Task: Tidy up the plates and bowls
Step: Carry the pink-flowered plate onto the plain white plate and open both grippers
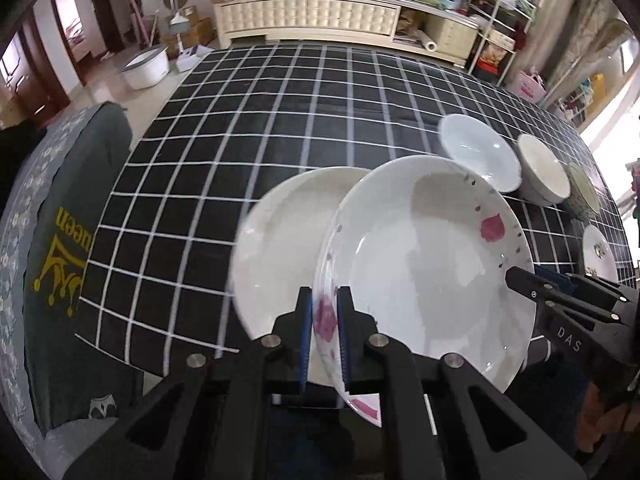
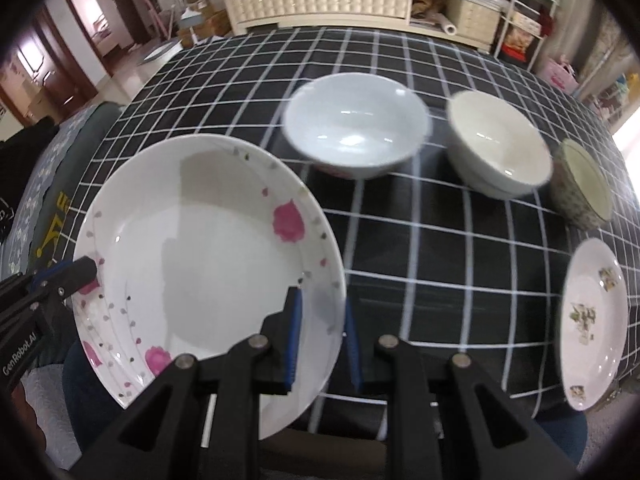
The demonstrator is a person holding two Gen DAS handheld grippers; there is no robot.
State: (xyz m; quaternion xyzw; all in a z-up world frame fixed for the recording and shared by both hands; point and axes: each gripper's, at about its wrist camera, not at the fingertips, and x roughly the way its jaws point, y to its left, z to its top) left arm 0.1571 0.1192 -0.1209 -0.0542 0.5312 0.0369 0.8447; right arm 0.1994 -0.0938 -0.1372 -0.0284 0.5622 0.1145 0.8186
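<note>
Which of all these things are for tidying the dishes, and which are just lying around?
For the job:
- pink-flowered plate, held by both grippers
- plain white plate
- pale blue bowl
- cream bowl
- patterned bowl
- small plate with green sprigs

Just lying about:
- white basin on the floor
- cluttered cabinet
- dark cushion with gold print

A checked tablecloth (image 1: pixel 240 128), cluttered sideboard (image 1: pixel 308 16) and white basin (image 1: pixel 146 66).

Daylight floods in from my right, blowing out that edge; the bowls (image 2: pixel 356 128) blur with motion, fisheye bends the desk (image 1: pixel 248 128) grid, and the corners go black.
</note>
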